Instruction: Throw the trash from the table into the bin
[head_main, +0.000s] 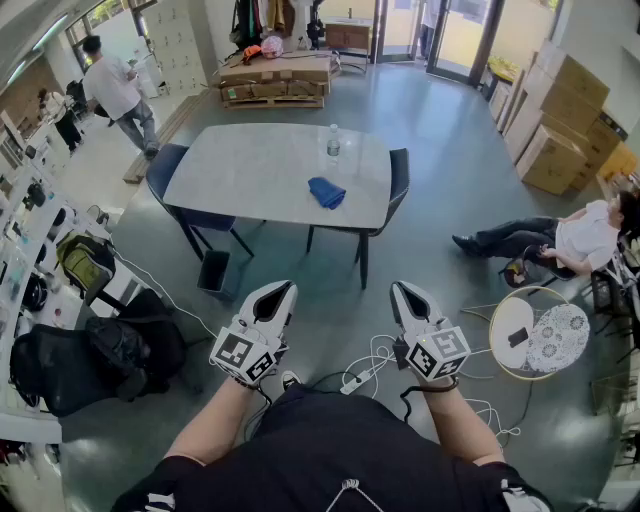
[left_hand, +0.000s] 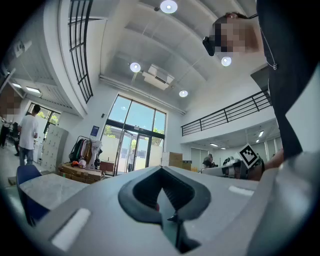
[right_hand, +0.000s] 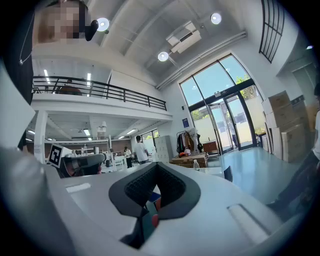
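Quick tally from where I stand:

- 1 table (head_main: 250, 165), w/ 1 water bottle (head_main: 333, 143) and 1 blue cloth (head_main: 326, 192) on it.
- 2 chairs: near-side chair (head_main: 168, 168) at one end, far-side chair (head_main: 399, 172) at the other.
- 1 bin (head_main: 213, 271) on the floor.
- 2 grippers: left gripper (head_main: 281, 290) and right gripper (head_main: 402, 290).
- 1 round side table (head_main: 545, 340).
- 1 olive backpack (head_main: 83, 262).
- 1 white power strip (head_main: 352, 382).
- People, not incl. the one holding the grippers: 2 for sure, a standing person (head_main: 115, 88) and a seated person (head_main: 585, 235). Poss. a 3rd at the far edge, too small to be certain.
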